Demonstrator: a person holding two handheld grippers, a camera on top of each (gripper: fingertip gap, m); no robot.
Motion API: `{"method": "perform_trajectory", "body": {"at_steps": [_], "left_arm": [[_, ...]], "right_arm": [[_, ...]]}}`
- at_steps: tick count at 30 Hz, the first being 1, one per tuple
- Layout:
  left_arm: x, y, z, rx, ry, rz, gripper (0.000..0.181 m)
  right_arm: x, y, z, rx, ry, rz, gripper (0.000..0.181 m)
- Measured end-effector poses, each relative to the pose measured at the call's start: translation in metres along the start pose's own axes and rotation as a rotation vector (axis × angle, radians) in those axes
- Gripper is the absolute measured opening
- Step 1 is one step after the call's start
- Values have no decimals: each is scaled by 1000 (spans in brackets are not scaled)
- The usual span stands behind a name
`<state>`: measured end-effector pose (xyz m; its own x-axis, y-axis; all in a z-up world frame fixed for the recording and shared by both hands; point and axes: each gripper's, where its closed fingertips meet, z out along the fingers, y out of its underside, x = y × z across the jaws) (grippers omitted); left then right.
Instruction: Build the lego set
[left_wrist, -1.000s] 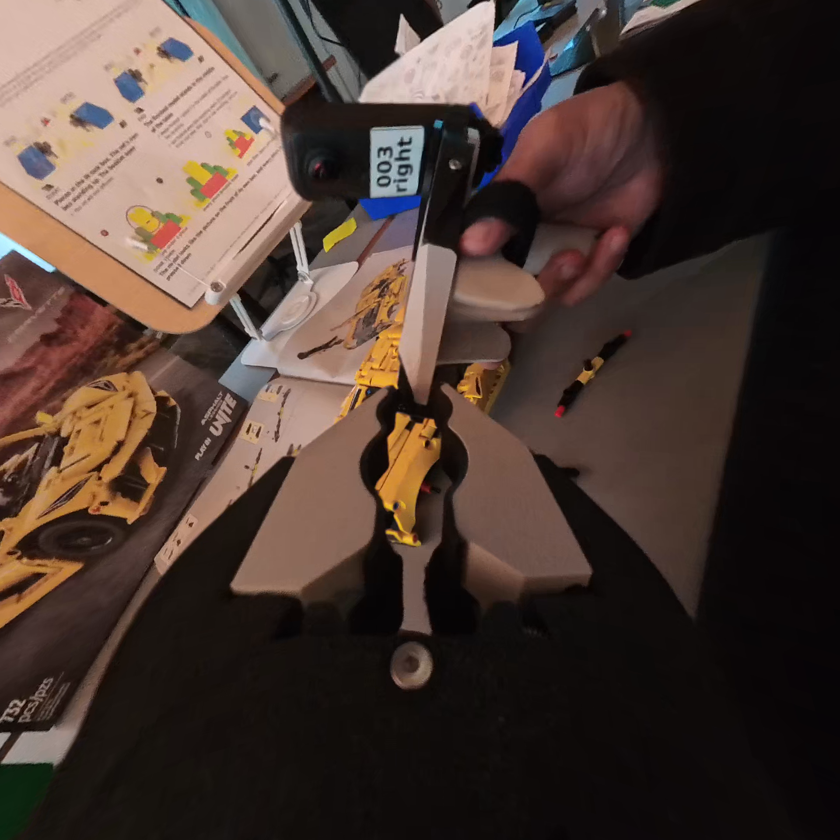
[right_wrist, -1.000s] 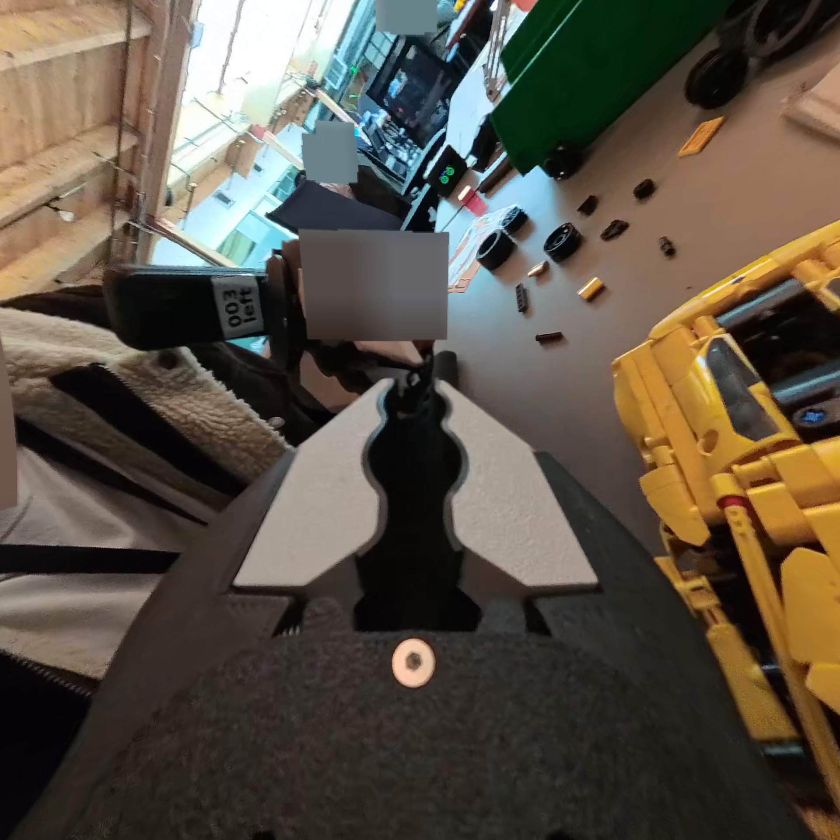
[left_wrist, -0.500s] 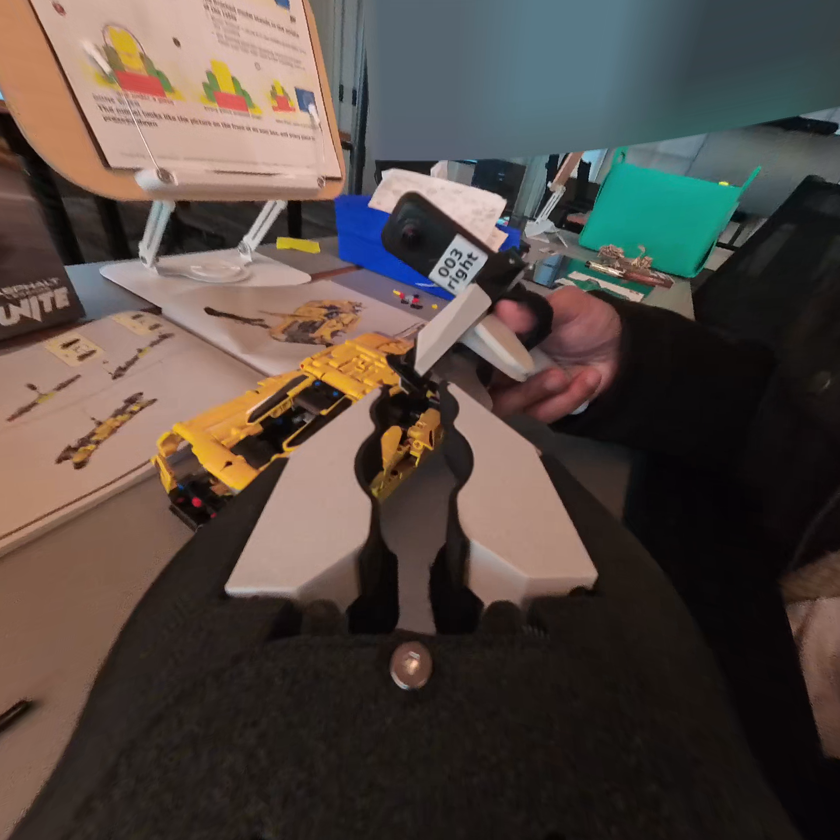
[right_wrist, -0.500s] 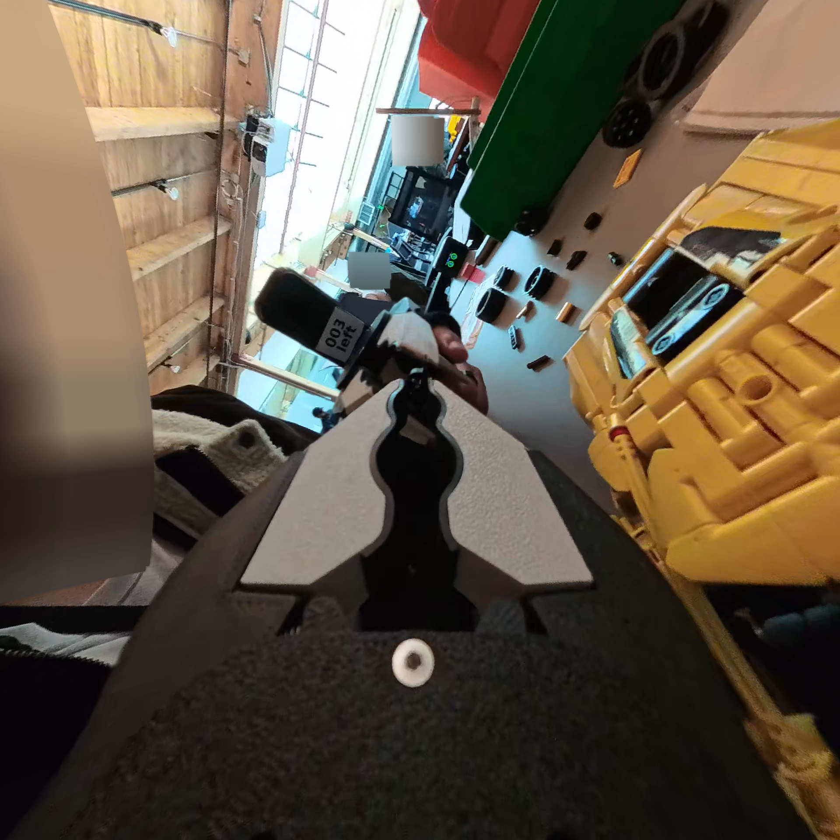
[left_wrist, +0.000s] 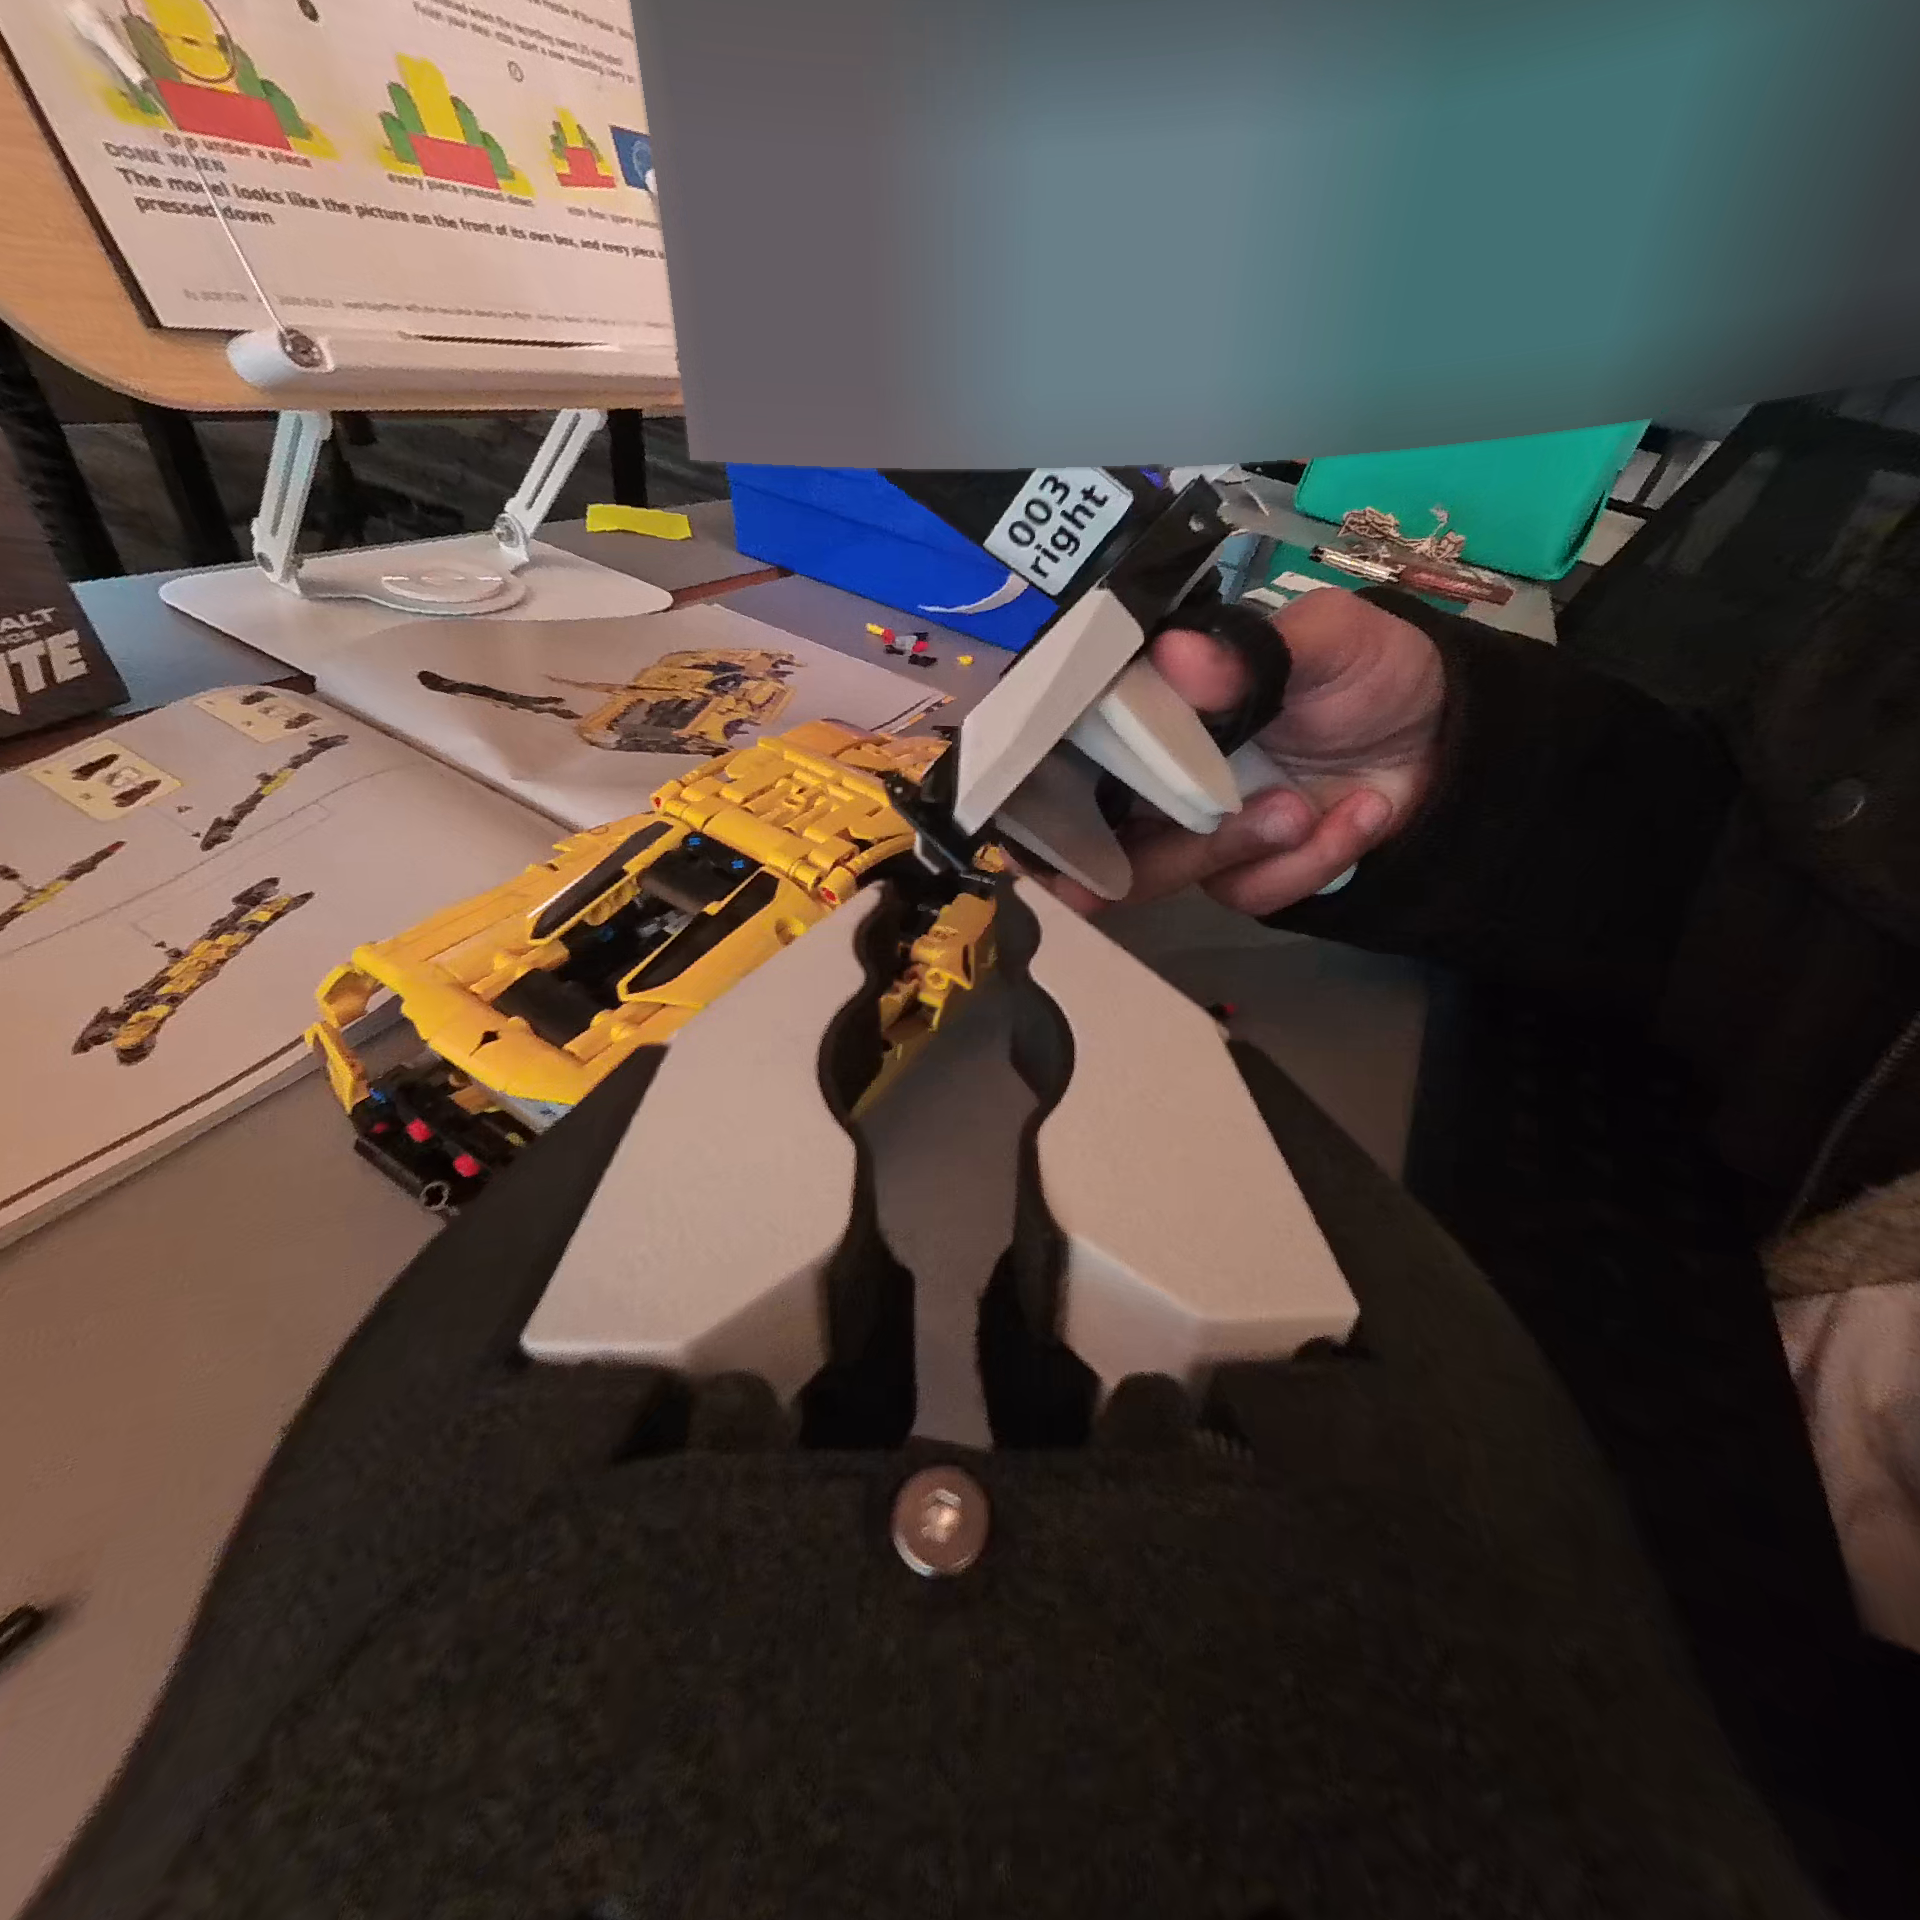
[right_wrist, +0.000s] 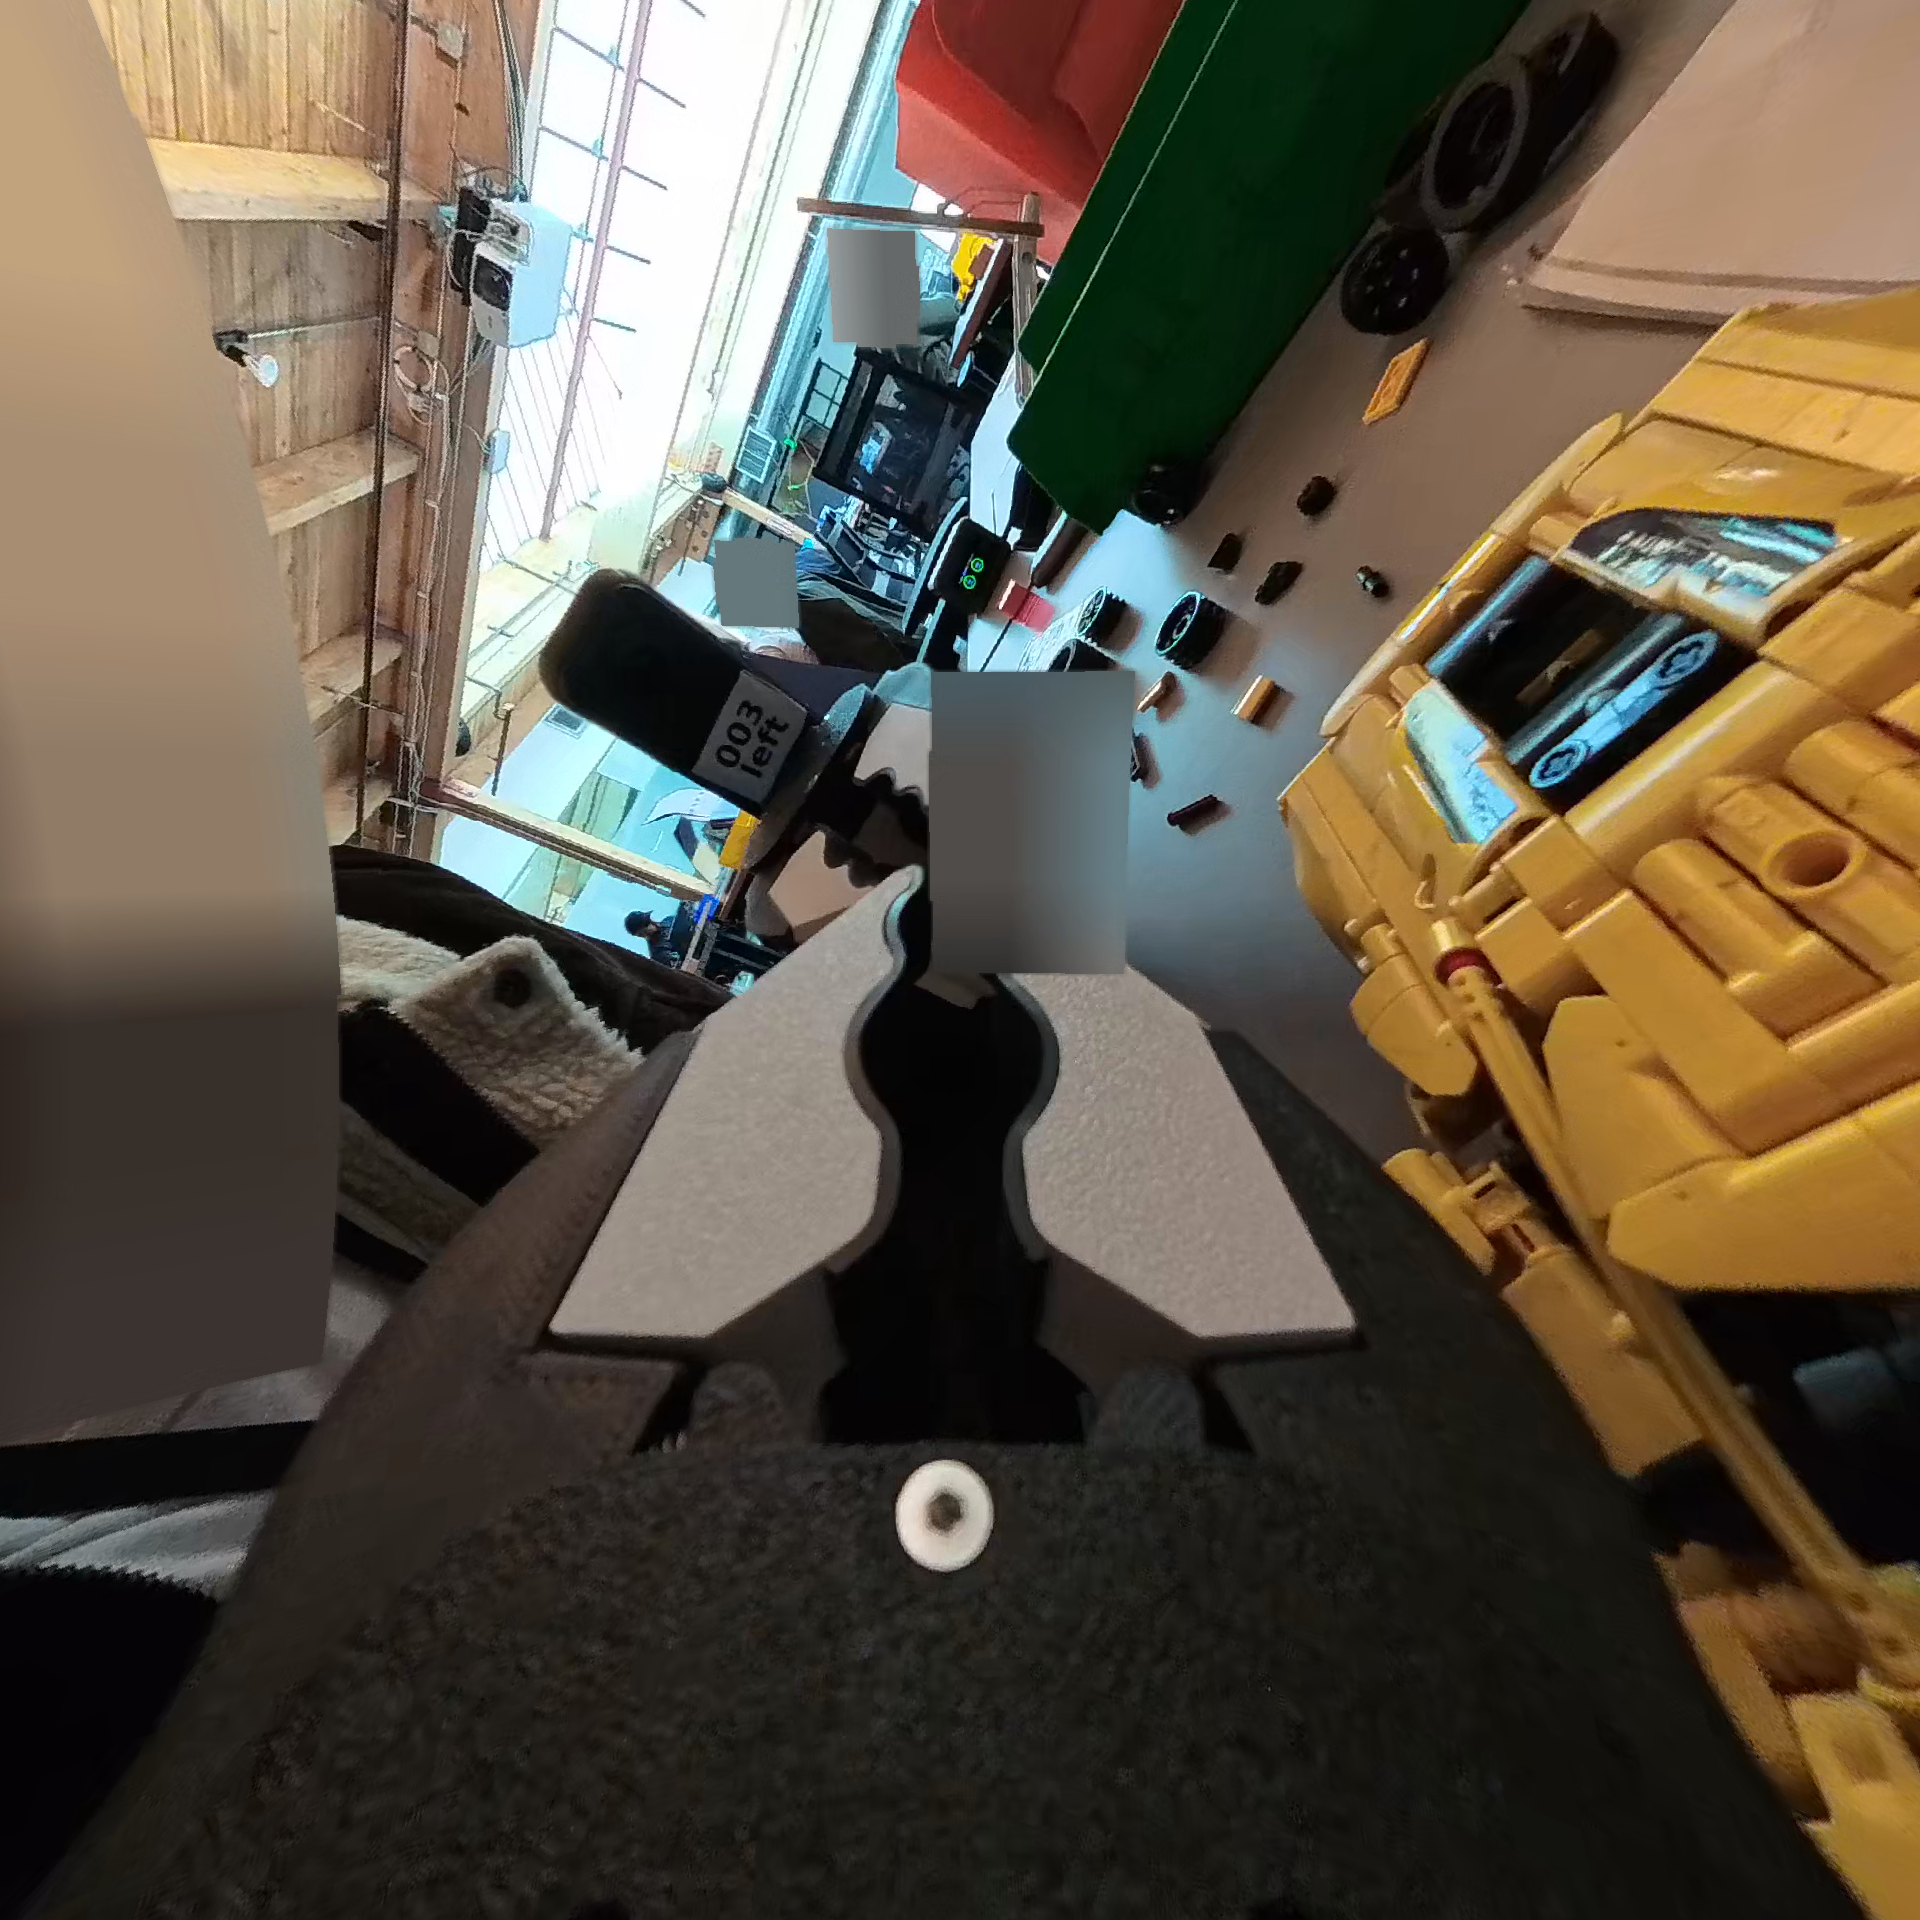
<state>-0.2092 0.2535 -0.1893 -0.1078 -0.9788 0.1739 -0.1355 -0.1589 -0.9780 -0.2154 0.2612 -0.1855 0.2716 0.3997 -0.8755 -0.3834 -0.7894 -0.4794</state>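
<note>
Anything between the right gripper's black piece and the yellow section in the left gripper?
Nothing visible. The black piece in the right gripper sits right above the yellow section in the left gripper; whether they touch is unclear.

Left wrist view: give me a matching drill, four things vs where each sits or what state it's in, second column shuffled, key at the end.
Things
1. yellow brick-built car model
2. right hand-held gripper
3. blue plastic bin
4. white metal document stand

Places or states
A. at the table's far edge, behind the open booklet
B. shut on a small black piece at the car's end
C. lying on the grey table beside open instruction pages
D. propping up a printed sheet, far left

Pairs: 1-C, 2-B, 3-A, 4-D
</note>
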Motion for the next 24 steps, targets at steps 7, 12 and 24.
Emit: {"method": "perform_trajectory", "body": {"at_steps": [7,12,24], "left_arm": [[0,-4,-1,43,97,-238,6],[-2,-8,-2,105,210,-504,5],[-17,-2,-6,152,243,-729,0]], "right_arm": [[0,2,3,-5,8,-68,7],[-3,-1,4,17,-14,-99,7],[-2,-15,-7,71,109,-352,19]]}}
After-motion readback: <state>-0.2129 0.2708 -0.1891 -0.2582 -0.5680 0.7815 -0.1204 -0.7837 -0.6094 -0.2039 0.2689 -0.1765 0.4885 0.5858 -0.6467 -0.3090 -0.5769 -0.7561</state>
